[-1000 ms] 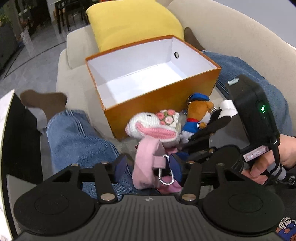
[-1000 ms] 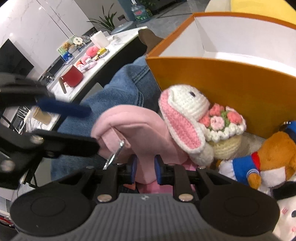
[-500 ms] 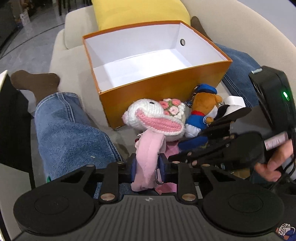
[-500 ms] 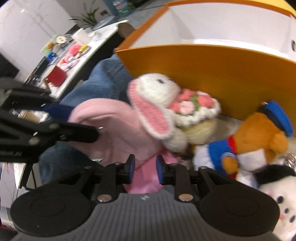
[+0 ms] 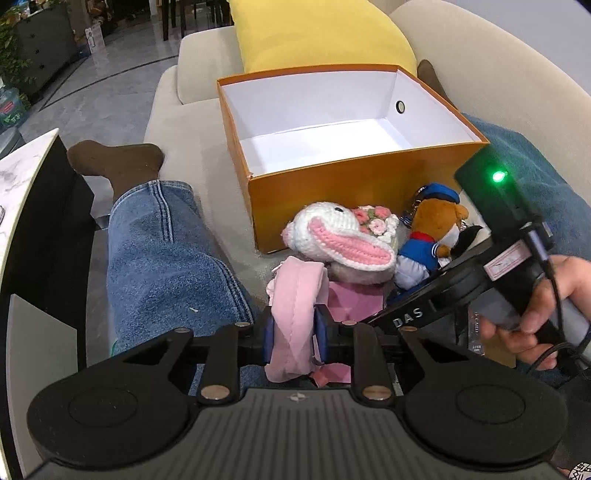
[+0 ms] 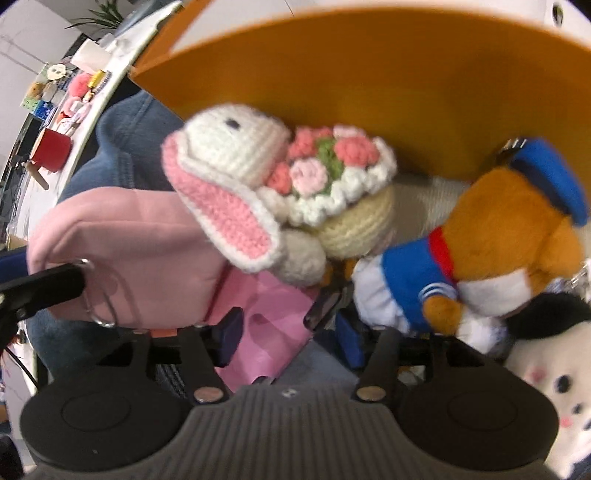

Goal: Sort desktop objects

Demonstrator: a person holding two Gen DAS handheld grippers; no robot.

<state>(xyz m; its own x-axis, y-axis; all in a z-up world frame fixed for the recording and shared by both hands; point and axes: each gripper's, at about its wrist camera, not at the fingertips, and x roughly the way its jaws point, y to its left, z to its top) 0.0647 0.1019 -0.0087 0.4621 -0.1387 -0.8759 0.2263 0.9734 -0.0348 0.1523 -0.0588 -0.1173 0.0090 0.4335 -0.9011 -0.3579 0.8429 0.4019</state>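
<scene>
Clamping the pink fabric piece [image 5: 295,314] between its blue pads, the left gripper [image 5: 294,338] sits nearest the camera, its jaws having just been closing until they pinch the cloth tight. A metal ring [image 6: 98,295] hangs from that same pink item, seen in the right wrist view.

Just beside it, the right gripper [image 6: 286,332] has just been opening; its jaws now stand wide, with a flat pink sheet [image 6: 273,317] lying below them and nothing pressed between the pads. A hand [image 5: 546,306] holds its handle.

A little further out lies the heap still to be sorted: a crocheted white rabbit [image 5: 340,236] with a flower bouquet, resting against the pink cloth, a brown plush bear [image 5: 432,232] in a blue sailor outfit touching it on the right, and a white plush [image 6: 554,373] with black on top at the edge (only partly in view).

Behind them stands the orange box [image 5: 369,184], open, its white inside bare as far as can be seen. So the sorting looks barely begun: one item is gripped but not lifted clear, and nothing is in the box yet.

Beyond the box are a yellow cushion [image 5: 314,33] and the beige sofa [image 5: 173,103].
</scene>
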